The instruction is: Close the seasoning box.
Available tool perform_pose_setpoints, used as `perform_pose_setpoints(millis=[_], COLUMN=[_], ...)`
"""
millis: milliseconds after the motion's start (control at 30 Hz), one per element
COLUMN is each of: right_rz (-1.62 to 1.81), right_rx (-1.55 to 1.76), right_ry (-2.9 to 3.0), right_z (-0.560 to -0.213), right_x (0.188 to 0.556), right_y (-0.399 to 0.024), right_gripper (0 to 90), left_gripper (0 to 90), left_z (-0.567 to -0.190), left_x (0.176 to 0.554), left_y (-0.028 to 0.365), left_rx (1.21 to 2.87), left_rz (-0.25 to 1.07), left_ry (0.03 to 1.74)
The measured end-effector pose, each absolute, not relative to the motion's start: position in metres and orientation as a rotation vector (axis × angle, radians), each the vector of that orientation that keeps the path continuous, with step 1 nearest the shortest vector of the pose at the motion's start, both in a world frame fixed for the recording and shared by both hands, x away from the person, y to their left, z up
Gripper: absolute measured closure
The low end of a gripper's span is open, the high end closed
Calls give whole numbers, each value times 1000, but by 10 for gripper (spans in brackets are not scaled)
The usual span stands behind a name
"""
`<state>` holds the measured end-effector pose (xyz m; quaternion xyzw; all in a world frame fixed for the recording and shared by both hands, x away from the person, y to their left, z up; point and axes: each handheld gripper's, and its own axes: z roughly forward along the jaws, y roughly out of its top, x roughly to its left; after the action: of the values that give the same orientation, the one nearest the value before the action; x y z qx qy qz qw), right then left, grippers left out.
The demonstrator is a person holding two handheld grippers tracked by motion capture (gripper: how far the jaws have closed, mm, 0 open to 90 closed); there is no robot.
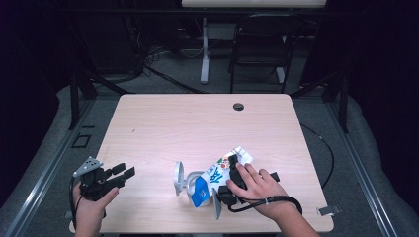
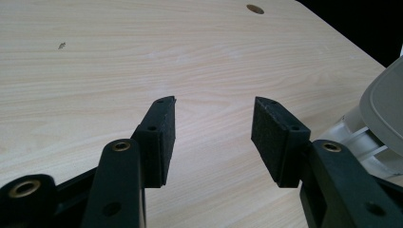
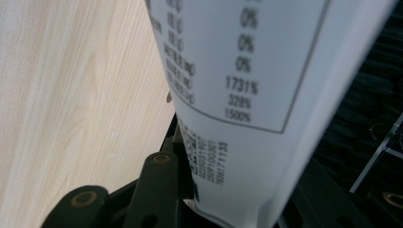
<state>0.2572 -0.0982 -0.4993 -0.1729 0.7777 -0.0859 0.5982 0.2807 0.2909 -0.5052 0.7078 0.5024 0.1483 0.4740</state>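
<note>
- High view: the person's left hand (image 1: 90, 205) rests near the front left corner of the pale wood bench (image 1: 163, 123), holding the left gripper (image 1: 124, 172) low over the surface with its fingers pointing right and slightly away, toward the middle of the bench. The fingers stand apart with nothing between them.
- High view: the right hand (image 1: 254, 185) lies over the right gripper (image 1: 232, 173), forearm coming in from the lower right, a black cable looping off beside the wrist. The gripper is at the side of a carton (image 1: 220, 175), which is white and blue with colourful print and a folded gable top; it leans with its top toward the far right and its blue lower end toward the person. The carton sits in a light grey holder (image 1: 180, 180) with round plates, near the front middle of the bench.
- Left gripper view: the two black padded fingers (image 2: 164, 140) are spread wide over bare wood, well clear of anything. Part of the grey holder (image 2: 380, 107) shows at the right edge.
- Right gripper view: the carton's white panel (image 3: 256, 95), printed with a table of percentages, a code square and a row of digits, stands right between the fingers. The left finger (image 3: 161, 190) lies against the carton's edge; the other is hidden behind it. The fingers are closed on the carton.
</note>
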Motion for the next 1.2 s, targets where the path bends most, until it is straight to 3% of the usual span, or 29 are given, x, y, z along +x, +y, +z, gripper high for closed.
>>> perform_pose_setpoints(millis=[1200], right_rz=[-114], right_rx=[-306], right_ry=[1880], right_z=[-502], right_x=[256], right_y=[-99], right_gripper=[706], left_gripper=[509], left_z=[-505], left_x=[280], left_y=[291], left_rx=[1726], left_rz=[368], left_ry=[1228])
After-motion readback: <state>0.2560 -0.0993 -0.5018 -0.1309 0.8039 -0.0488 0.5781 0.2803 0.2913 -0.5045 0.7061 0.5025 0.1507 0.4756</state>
